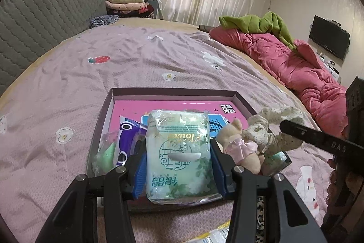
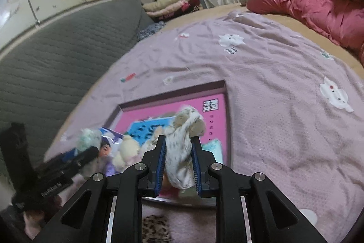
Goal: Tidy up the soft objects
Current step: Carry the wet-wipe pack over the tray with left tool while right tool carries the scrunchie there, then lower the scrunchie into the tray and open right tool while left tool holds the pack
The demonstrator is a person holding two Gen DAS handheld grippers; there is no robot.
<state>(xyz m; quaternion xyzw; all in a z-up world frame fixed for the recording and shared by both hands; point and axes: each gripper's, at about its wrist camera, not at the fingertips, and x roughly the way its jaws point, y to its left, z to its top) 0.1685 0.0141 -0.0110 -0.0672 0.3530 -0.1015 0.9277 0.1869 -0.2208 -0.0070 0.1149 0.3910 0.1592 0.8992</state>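
A shallow box (image 1: 173, 92) with a pink floor lies on the bed; it also shows in the right wrist view (image 2: 173, 92). My left gripper (image 1: 178, 152) is shut on a pale green tissue pack (image 1: 178, 152) and holds it over the box's near side. My right gripper (image 2: 178, 145) is shut on a floral fabric scrunchie (image 2: 179, 152) over the box; the scrunchie (image 1: 268, 131) and the right gripper (image 1: 318, 140) show at the right of the left wrist view. In the box lie a small plush doll (image 1: 238, 142), a purple-and-white pack (image 1: 127, 136) and a green item (image 1: 104, 154).
A mauve printed bedsheet (image 1: 136, 56) covers the bed. A pink quilt (image 1: 295, 63) with a green garment (image 1: 257, 22) lies far right. A grey padded headboard (image 1: 41, 15) stands left. Folded clothes (image 1: 127, 2) are stacked behind. A leopard-print item (image 2: 157, 229) lies near the box's front.
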